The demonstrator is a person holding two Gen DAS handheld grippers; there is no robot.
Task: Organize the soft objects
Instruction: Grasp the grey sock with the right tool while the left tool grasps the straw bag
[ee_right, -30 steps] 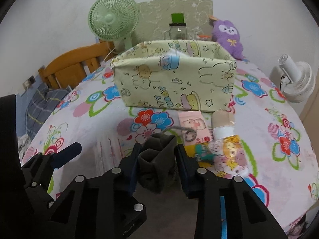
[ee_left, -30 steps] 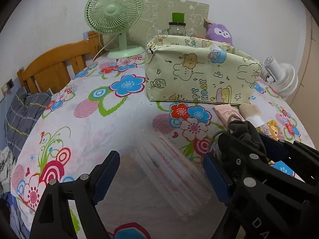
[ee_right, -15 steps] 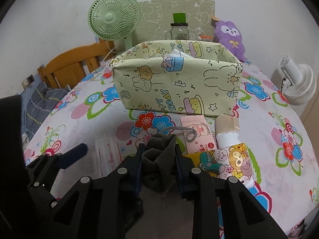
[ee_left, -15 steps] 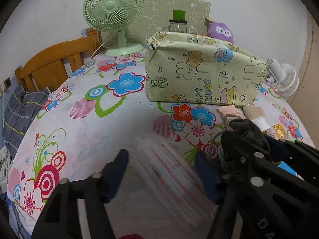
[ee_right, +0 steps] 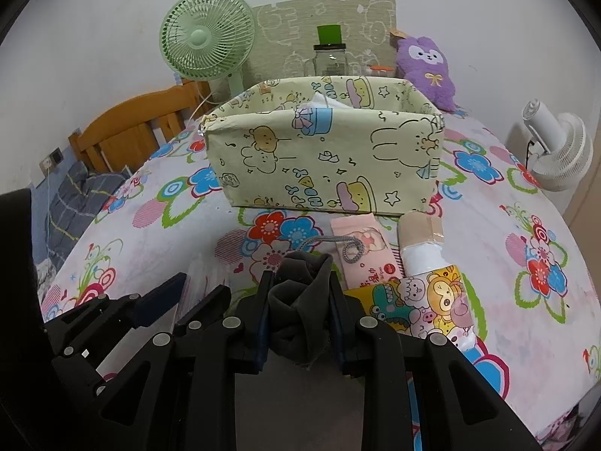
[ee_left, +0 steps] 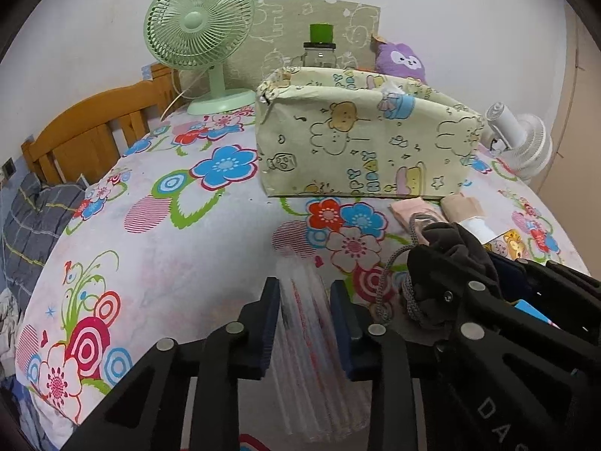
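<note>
A table draped in a flower-print cloth [ee_right: 499, 263] stood against a pale wall, with a green desk fan [ee_left: 201, 34], a glass jar with a green lid [ee_right: 329, 54], a purple plush toy [ee_right: 428, 67] and a white clip fan [ee_right: 559, 150] ranged along its far side and a wooden chair back [ee_left: 90, 135] off to the left. Near the middle sat an open fabric storage box [ee_right: 326, 158] printed with cartoon animals. In front of it lay a pink tissue pack [ee_right: 366, 251], a beige roll [ee_right: 420, 231] and a colourful cartoon packet [ee_right: 432, 304], close together. The right gripper [ee_right: 298, 310] was clamped on a dark grey drawstring pouch [ee_right: 300, 300], its grey cord [ee_right: 347, 248] trailing over the tissue pack. Just to its left, the left gripper [ee_left: 306, 323] was closing its jaws around a clear plastic packet with red markings [ee_left: 311, 345] that lay flat on the cloth; the packet sat between the blue pads [ee_left: 268, 323], but whether they pressed on it yet could not be told.
</note>
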